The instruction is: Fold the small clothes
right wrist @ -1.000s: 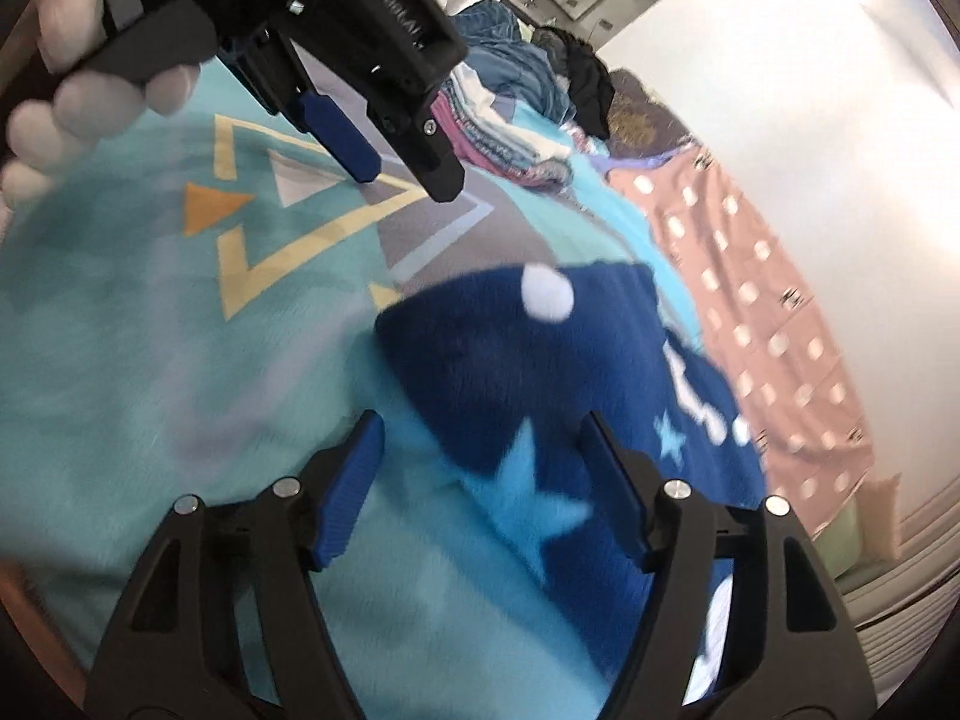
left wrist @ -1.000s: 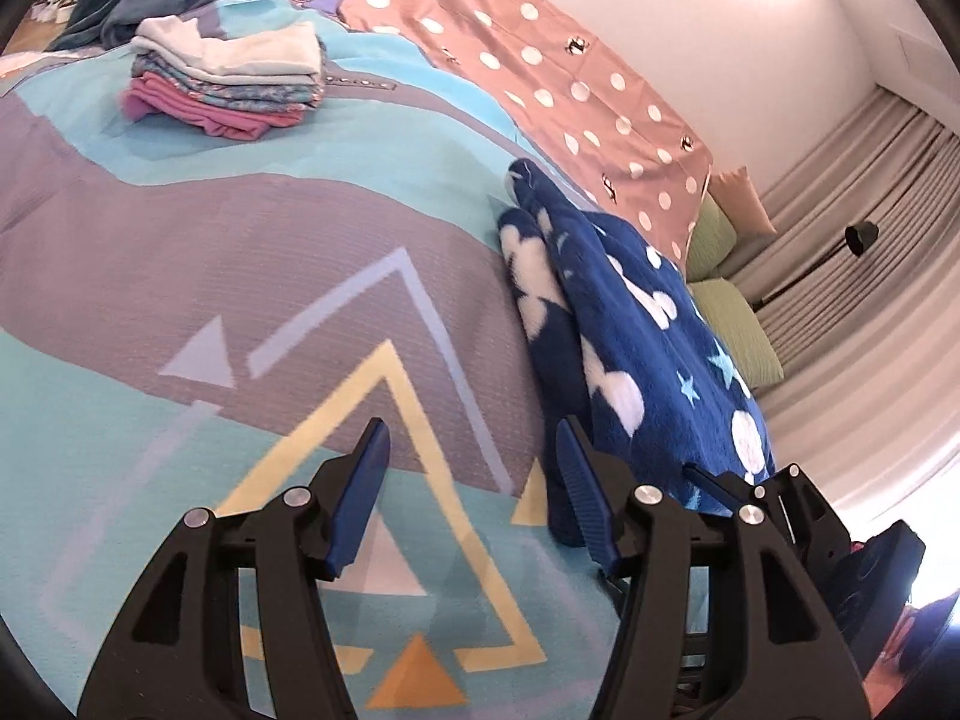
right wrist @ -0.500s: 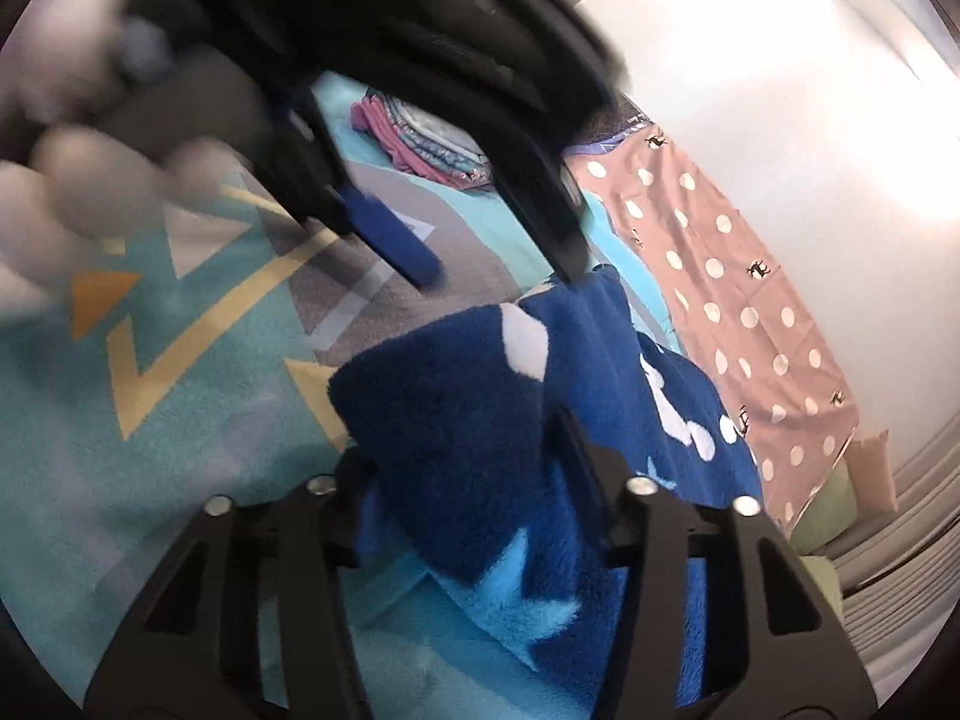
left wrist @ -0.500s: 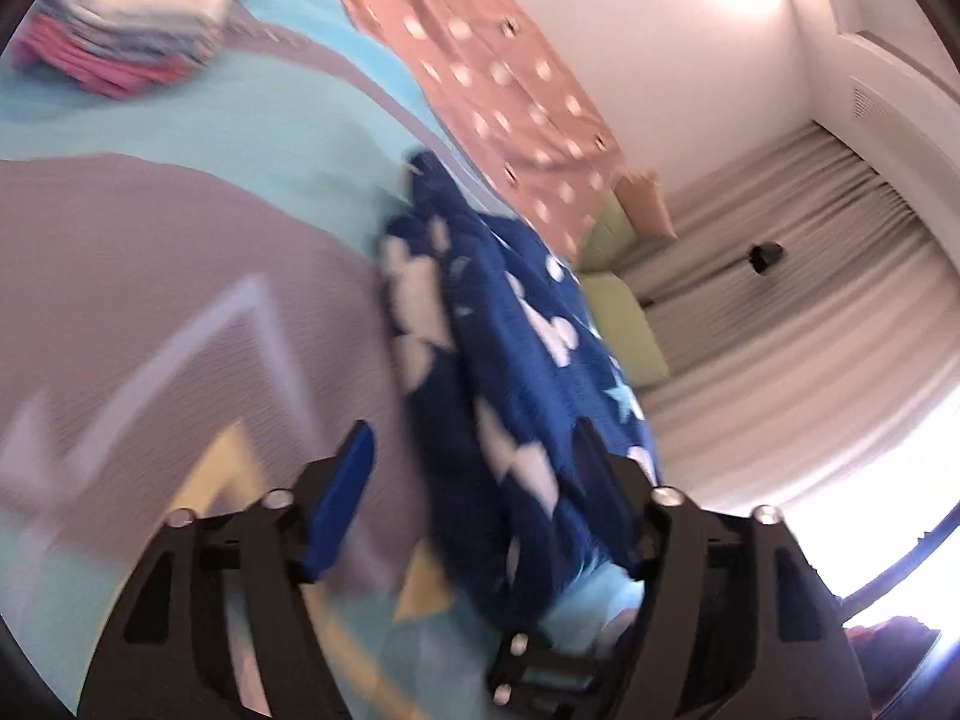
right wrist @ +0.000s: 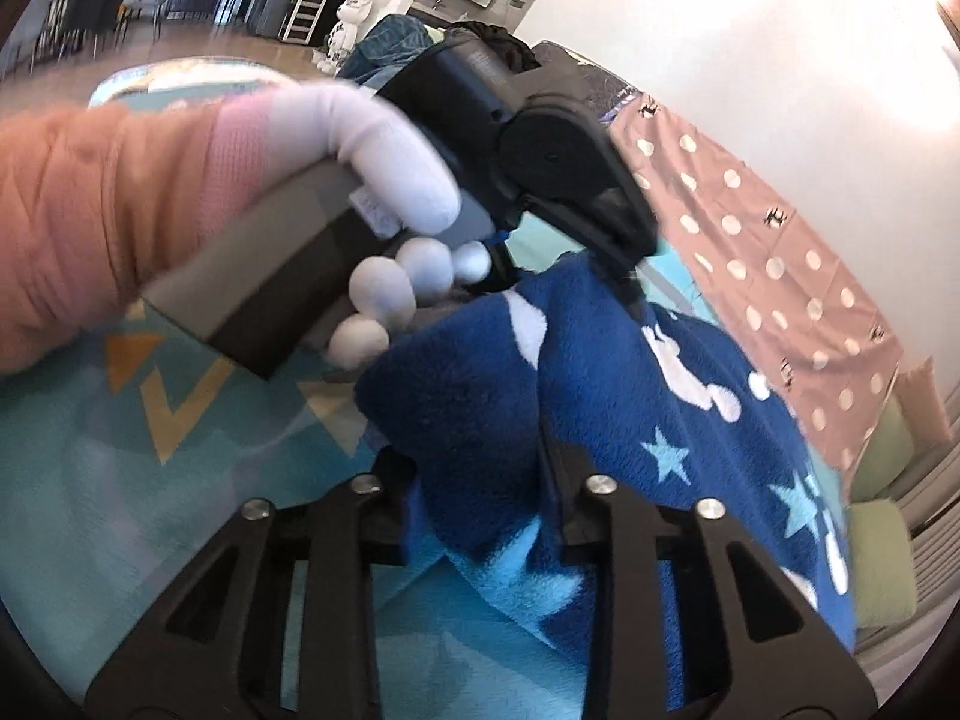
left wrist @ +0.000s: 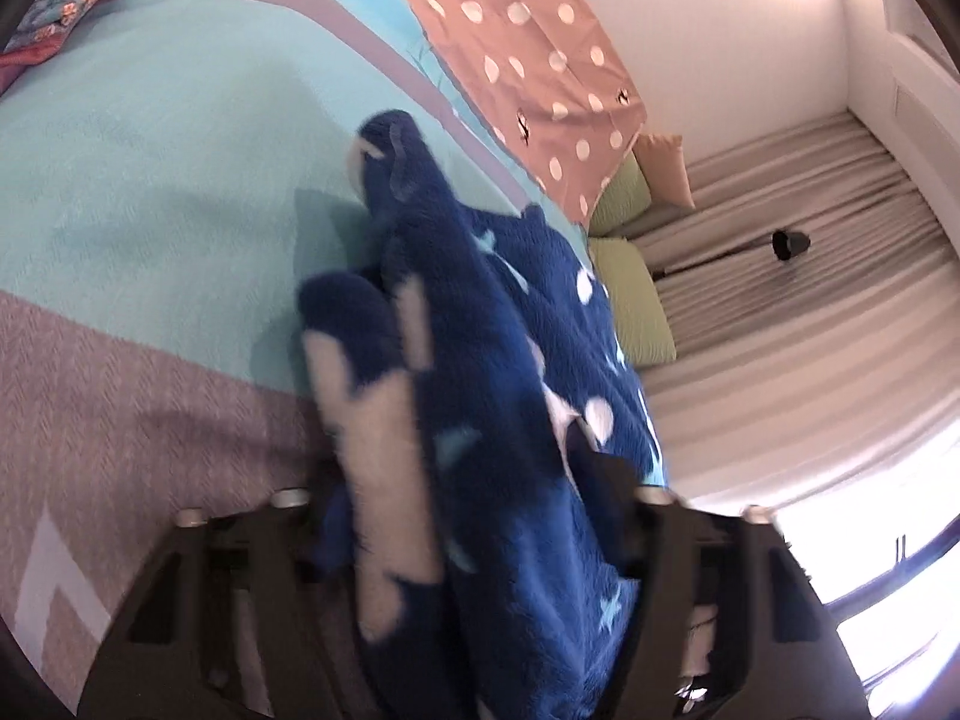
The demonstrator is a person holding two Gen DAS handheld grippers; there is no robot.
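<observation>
Two views, both over a bed (left wrist: 156, 120) with a teal and grey bedspread; yellow and orange triangle print shows at 9 o'clock in the right wrist view. Surface is flat and bare from 9 to 11 o'clock in the left wrist view. Folded clothes (left wrist: 54, 18) sit at the far 10 o'clock corner of that view, only partly in frame. Pink polka-dot cloth (left wrist: 528, 54) lies along the white wall at 1 o'clock. Green cushions (left wrist: 630, 300) and a tan cushion lie at 3 o'clock, grey curtains (left wrist: 810, 312) behind them, bright window at 4 o'clock. Right wrist view shows an open room with wood floor at 11 o'clock.

Blue fleece garment (left wrist: 498, 360) with white and pale blue stars lies bunched along the bed's right side, just beside the polka-dot cloth, running from frame centre to 6 o'clock.

Left tongs (left wrist: 474, 516): closing, fleece bunched between the fingers and covering them; pad contact not visible, grip cannot be told. A white-gloved hand (right wrist: 384, 192) with an orange sleeve holds this tool; in the right wrist view its tip meets the top fold of the fleece at 12 o'clock.

Right tongs (right wrist: 480, 480): closing, narrow, pinching a thick fold of the fleece's near edge.

Free bedspread: 7 to 10 o'clock.
</observation>
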